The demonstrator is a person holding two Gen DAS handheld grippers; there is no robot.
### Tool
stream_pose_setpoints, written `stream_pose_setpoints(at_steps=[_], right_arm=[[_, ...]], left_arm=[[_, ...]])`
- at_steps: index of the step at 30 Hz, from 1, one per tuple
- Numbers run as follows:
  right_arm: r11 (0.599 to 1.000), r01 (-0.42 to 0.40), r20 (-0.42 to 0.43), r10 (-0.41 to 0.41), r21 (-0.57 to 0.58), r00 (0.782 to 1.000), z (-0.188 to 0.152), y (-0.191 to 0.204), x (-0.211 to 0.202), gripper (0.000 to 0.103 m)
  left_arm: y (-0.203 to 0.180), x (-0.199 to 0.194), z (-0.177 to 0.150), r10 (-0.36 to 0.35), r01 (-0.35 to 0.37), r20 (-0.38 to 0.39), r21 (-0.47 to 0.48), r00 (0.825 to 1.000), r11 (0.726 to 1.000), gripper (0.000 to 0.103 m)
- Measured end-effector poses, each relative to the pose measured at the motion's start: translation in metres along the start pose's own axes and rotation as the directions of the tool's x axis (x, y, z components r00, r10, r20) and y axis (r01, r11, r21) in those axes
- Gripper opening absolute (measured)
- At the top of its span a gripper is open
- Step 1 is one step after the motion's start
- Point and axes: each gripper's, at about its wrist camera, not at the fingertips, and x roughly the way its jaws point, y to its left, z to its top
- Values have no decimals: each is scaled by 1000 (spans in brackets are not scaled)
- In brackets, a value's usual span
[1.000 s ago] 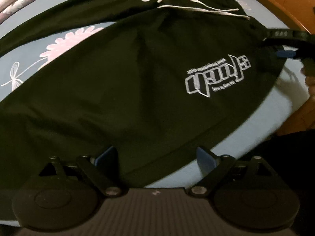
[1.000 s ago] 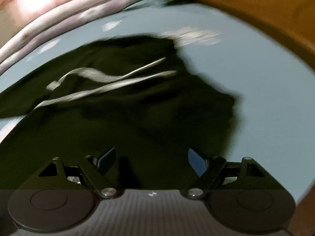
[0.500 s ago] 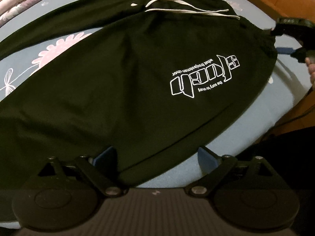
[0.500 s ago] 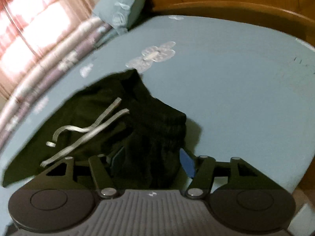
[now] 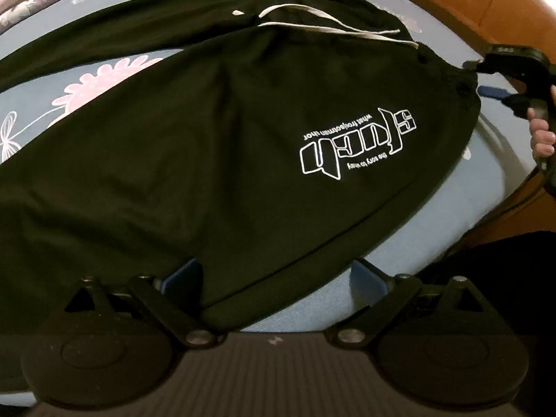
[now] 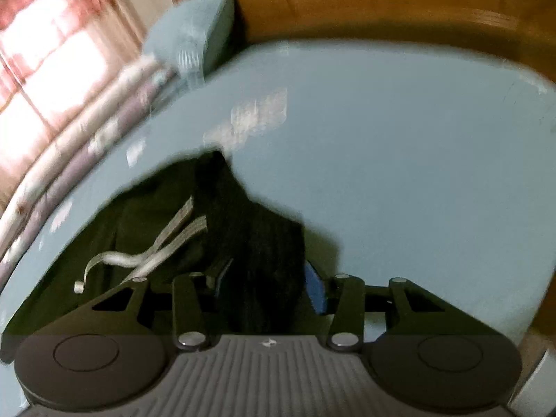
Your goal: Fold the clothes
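Black drawstring trousers [image 5: 222, 146] with a white logo [image 5: 358, 144] lie spread on the blue flowered bedsheet [image 5: 469, 187]. My left gripper [image 5: 274, 274] hovers over their near edge; its jaws are opening wide and the hem lies between them, unpressed. At the waistband corner, my right gripper [image 5: 476, 77] sits at the right of the left wrist view. In the right wrist view the right gripper [image 6: 269, 281] has its jaws closing around a bunched fold of the waistband [image 6: 264, 243], beside the white drawstring [image 6: 166, 246].
A wooden bed frame [image 5: 486, 3] curves round the far and right side of the mattress. A blue pillow [image 6: 194, 34] and a striped folded quilt [image 6: 80, 146] lie at the far left. A person's hand [image 5: 542, 135] holds the right gripper's handle.
The right gripper's fingers have drawn much closer together around the waistband corner, and its view has rolled and swung along the bed. The left gripper has barely moved and spread slightly.
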Motion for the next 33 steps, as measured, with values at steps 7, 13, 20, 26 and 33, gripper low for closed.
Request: stream_pose_setpoints(at_steps=[7,13,20,26,33], right_arm=[[991,125,-64,-128,-55,990,-8,11,24,50],[999,2,79,2,-42,997,-6,18,-9,51],[983,149,-93,-159,-106,983,-22,30,29,34],[966,208,-79,-222,-155,972,-26,41,38,34],[928,279,-3,-289,-249,957,-29,53,45,21]], left_arm=[[-6,3,-1,14,-14,2,32,1000,999,99],[-2,2,0,-3,3,7,15,1000,1000,99],[-4,3,-1,6,-6,9,27,1000,1000,99],[-3,3,-2,3,-3,13,30,1000,1000,99],[-1,1,-5,0,0,14,36,1000,999,99]])
